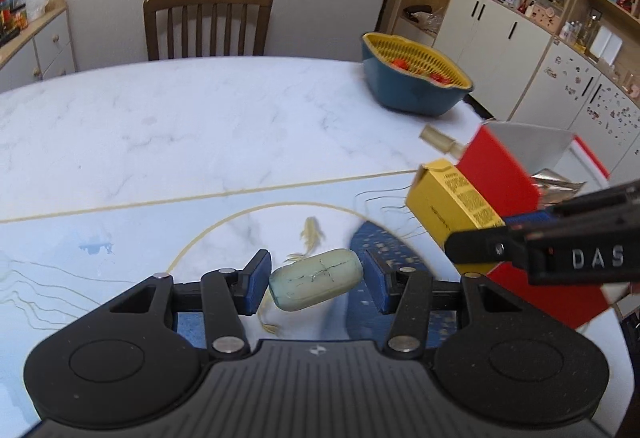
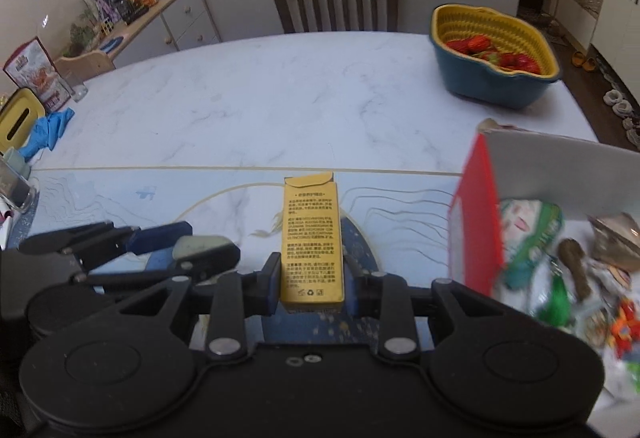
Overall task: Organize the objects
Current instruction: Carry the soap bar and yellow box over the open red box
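Far left, table (image 2: 248, 90) edge: yellow container (image 2: 18, 118), blue cloth (image 2: 50, 130) and glass (image 2: 78, 88), grouped clear of the working area; probably not part of the present step.

Left gripper (image 1: 316, 278): closed on pale green bar of soap (image 1: 316, 280). Blue pads (image 1: 256, 278) pressed against the two short ends, long axis crosswise between the jaws. Bar lifted clear of the mat (image 1: 120, 238), apparently carried, not resting. Grip across the ends likely chosen to leave the broad faces free for setting down. Gripper level, pointing forward over the mat toward the chair (image 1: 208, 22). In the right wrist view, same gripper (image 2: 192, 246) low at left, just beside the right one.

Centre, right gripper (image 2: 314, 284): closed on yellow carton (image 2: 312, 242). Held at the near end, long axis pointing away along the fingers, printed face up, tuck flap at the far end. Carton raised above the mat; grip at the end probably intended to allow far end first entry into a container. Gripper roughly level; in the left wrist view, its body (image 1: 560, 250) and the carton (image 1: 452, 198) close to the red box (image 1: 504, 174).

Right: red box (image 2: 476, 214) open at the top, already containing packets and small items (image 2: 560, 258); judged the collecting point for both held objects. Neither object yet inside.

Far right, rear: blue and yellow basket (image 2: 492, 78) of strawberries (image 2: 492, 52), well apart from both grippers.
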